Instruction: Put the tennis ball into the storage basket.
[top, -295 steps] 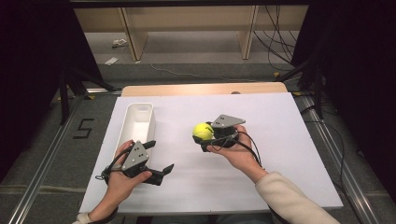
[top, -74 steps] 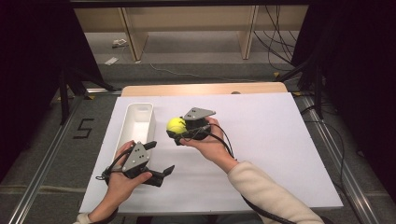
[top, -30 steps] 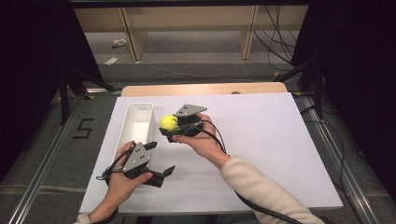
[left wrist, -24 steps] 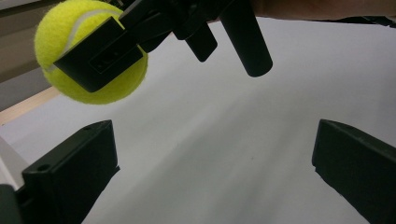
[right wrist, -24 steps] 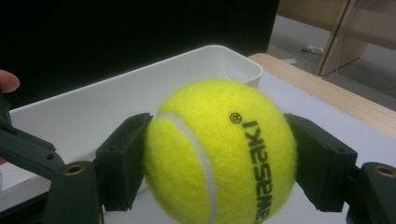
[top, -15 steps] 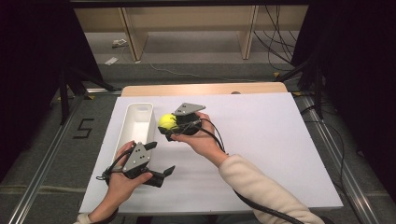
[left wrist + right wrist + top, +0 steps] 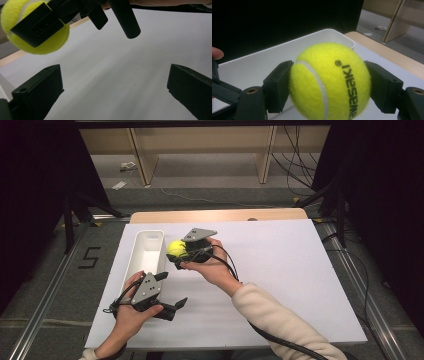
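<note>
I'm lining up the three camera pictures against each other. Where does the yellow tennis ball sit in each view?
High view: the tennis ball sits left of centre, in the right gripper, beside the white bin.
Left gripper view: the ball is at top left, partly behind a black jaw.
Right gripper view: the ball sits in the middle, clamped between both jaws.
Shared landmark: the white bin, behind the ball in the right gripper view.

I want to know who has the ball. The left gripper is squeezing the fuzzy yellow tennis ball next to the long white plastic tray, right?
Not quite: it is the right gripper that squeezes the fuzzy yellow tennis ball, as the right gripper view shows, with a black jaw pressed on each side. The left gripper is open, with nothing between its jaws. The ball is indeed next to the long white plastic tray.
</note>
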{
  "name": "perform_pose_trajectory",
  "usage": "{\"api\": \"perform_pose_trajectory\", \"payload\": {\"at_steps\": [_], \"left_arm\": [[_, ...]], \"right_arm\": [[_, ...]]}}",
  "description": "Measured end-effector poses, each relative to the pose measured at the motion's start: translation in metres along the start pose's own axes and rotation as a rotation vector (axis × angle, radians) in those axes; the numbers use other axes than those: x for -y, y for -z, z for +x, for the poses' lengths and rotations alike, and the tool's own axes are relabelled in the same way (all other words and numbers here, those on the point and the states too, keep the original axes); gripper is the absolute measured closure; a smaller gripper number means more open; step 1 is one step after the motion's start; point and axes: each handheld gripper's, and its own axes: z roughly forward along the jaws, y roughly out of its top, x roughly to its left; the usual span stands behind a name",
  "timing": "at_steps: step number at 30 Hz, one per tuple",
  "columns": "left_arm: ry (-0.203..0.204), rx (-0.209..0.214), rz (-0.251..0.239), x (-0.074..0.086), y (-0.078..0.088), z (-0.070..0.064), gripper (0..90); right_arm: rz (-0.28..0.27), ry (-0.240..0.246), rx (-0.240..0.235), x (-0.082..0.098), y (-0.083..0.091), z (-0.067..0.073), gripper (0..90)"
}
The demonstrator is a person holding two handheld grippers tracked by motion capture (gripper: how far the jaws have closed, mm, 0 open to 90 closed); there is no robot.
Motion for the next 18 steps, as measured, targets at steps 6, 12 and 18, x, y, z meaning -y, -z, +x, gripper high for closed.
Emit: {"api": "perform_pose_trajectory", "payload": {"at_steps": [6,12,18], "left_arm": [[0.000,-0.001,0.000,0.0001,0.0000,0.0001,0.0],[0.000,0.000,0.000,0.0002,0.0001,0.0002,0.0],[-0.001,0.001,0.003,0.0003,-0.0002,0.0000,0.0]], "right_arm": [[0.004,0.005,-0.006,-0.0025,-0.0028,0.0013,27.1],[0.002,0.011,-0.007,-0.0053,-0.0055,0.0027,27.2],[0.003,0.013,-0.010,-0.0083,-0.0071,0.0031,27.2]]}}
